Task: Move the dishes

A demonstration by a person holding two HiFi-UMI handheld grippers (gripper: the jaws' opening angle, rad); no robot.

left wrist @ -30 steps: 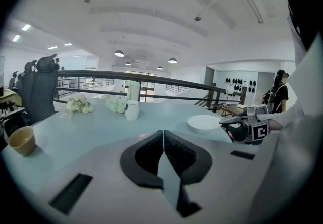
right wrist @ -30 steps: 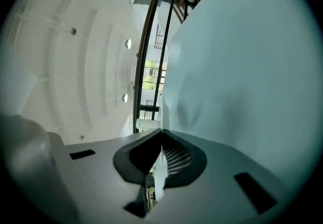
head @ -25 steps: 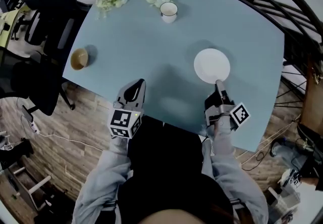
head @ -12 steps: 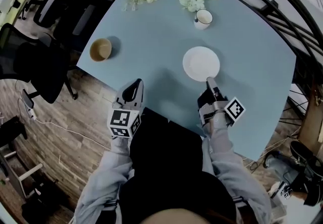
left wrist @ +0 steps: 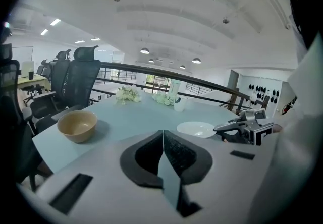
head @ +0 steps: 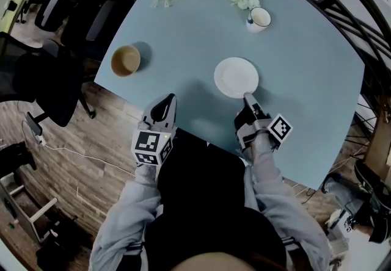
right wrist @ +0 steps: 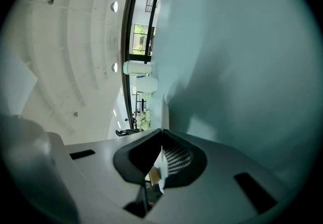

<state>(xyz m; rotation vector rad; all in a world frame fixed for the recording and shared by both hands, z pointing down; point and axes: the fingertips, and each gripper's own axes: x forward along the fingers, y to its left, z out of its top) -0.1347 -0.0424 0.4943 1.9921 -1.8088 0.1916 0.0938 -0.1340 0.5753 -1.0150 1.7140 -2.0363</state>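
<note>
So the white round plate (head: 236,75) is sliding left across the light blue surface (head: 183,38). A second ago it sits well right of the tan bowl (head: 125,60); now that gap is clearly smaller, and it's also ended up more directly in front of the white mug (head: 259,18) at the far side. The right gripper (head: 248,97) is clamped tight on the plate's near rim, with just a thin white edge showing between its jaws, so I'd say the move is underway but the plate isn't set down for good. The left gripper (head: 166,104) has its jaws pressed together on nothing and hangs over the near edge of the surface, same as before. The bowl and mug look untouched.
</note>
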